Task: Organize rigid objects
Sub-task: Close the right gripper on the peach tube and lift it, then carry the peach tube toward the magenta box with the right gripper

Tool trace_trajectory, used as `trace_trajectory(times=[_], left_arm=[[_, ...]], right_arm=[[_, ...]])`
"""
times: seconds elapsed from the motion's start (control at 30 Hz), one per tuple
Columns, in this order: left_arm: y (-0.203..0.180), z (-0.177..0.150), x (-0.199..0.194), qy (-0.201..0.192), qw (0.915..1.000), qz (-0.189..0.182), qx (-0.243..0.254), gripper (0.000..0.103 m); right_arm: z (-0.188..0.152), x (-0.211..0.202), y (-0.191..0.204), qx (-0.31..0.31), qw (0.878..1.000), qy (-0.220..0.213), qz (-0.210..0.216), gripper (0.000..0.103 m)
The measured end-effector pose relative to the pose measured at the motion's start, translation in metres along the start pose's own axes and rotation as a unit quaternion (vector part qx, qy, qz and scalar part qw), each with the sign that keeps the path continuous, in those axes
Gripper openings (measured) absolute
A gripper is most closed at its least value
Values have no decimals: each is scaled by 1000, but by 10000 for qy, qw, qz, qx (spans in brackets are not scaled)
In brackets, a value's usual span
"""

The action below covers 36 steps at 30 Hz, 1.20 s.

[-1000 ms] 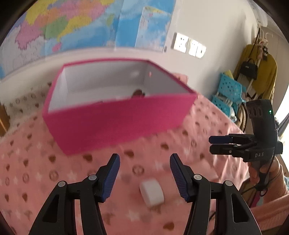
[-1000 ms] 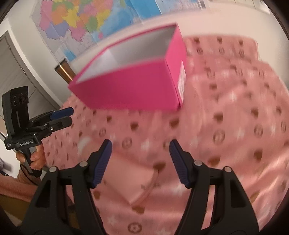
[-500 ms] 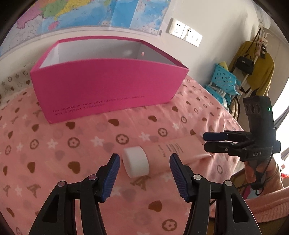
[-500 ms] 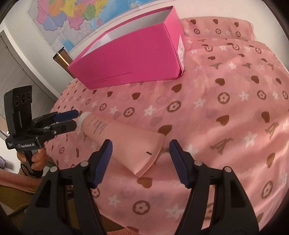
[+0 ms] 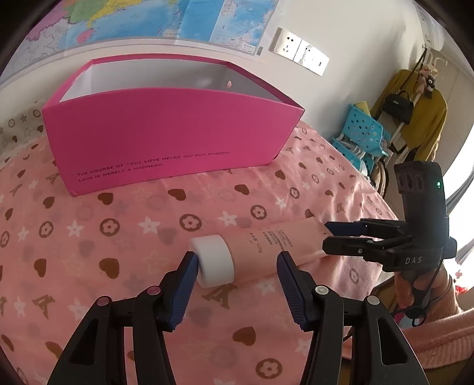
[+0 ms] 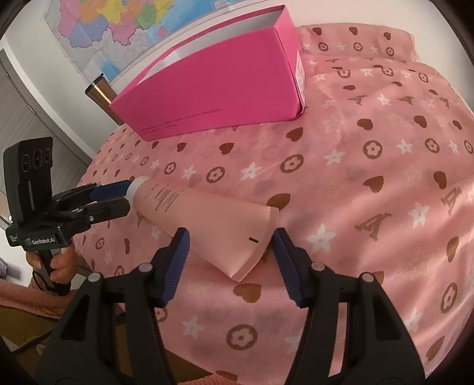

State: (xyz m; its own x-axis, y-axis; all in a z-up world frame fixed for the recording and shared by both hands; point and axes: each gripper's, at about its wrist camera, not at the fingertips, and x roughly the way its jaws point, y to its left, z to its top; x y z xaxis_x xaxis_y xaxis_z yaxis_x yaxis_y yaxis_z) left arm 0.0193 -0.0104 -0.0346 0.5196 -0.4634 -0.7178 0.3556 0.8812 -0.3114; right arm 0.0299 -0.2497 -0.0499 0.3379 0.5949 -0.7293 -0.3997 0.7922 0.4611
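A pink tube (image 5: 269, 245) with a white cap (image 5: 214, 263) lies on the pink patterned tablecloth (image 5: 118, 225). My left gripper (image 5: 235, 263) is open around the cap end, the left pad near or touching the cap. My right gripper (image 6: 229, 240) is open around the tube's flat crimped end (image 6: 251, 248). The tube also shows in the right wrist view (image 6: 189, 210). An open magenta box (image 5: 166, 139) stands behind the tube, also in the right wrist view (image 6: 219, 86). Each gripper shows in the other's view, the right (image 5: 334, 237) and the left (image 6: 118, 197).
A metal tumbler (image 6: 102, 94) stands at the box's far left end. Blue baskets (image 5: 364, 136) and a coat rack with a yellow coat (image 5: 426, 118) stand beyond the table's right edge. Maps hang on the wall (image 5: 148, 20).
Both grippers have dropped and closed in on the tube. The left now brackets the cap, the right the crimped end. The tube lies still.
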Motion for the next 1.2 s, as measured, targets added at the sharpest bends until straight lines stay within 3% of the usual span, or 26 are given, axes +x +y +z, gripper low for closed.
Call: trace_trajectory(times=[1.2], left_arm=[[-11,15,-16,-351,9991,248,-36,57]], right_arm=[[28,-19,8,-148,9982,-581,-38,61]])
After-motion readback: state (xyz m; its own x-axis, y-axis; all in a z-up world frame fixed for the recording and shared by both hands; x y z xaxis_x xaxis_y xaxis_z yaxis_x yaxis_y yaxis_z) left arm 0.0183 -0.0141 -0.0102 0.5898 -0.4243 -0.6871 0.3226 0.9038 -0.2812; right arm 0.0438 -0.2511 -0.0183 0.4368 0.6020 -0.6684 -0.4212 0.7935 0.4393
